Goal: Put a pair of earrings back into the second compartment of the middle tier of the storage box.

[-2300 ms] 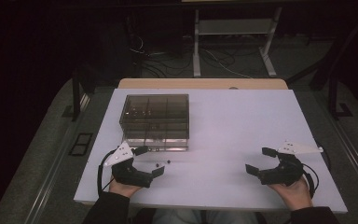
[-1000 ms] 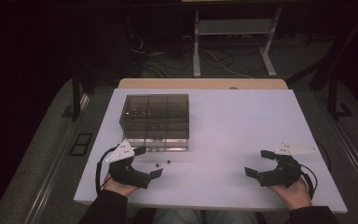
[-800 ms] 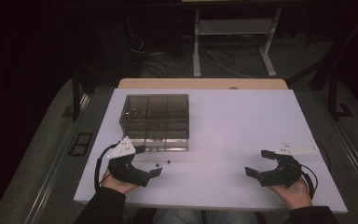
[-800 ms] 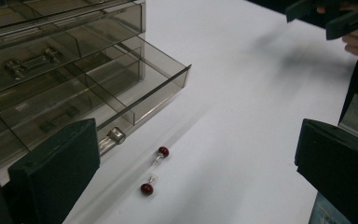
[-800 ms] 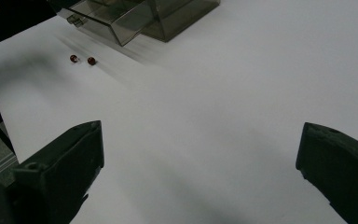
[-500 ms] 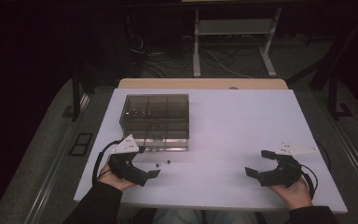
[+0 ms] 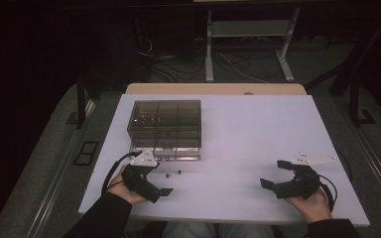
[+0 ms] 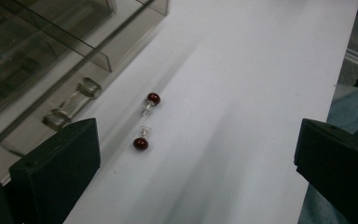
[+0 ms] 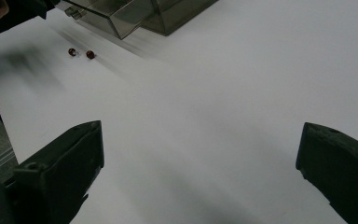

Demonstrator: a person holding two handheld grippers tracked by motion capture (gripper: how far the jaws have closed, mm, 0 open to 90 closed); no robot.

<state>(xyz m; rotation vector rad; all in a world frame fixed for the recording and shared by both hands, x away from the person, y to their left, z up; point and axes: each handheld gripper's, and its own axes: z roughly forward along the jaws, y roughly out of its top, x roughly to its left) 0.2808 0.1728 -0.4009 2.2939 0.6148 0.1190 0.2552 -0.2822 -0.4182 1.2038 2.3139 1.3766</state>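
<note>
Your left gripper (image 8: 196,154) view resolves two red earrings (image 8: 141,143) at centre; the high view gives specks. Both grippers gape, right gripper (image 9: 200,154) included.

two red earrings (image 8: 146,121), one clear drawer box (image 7: 164,129), two tongs (image 7: 154,179)
</note>
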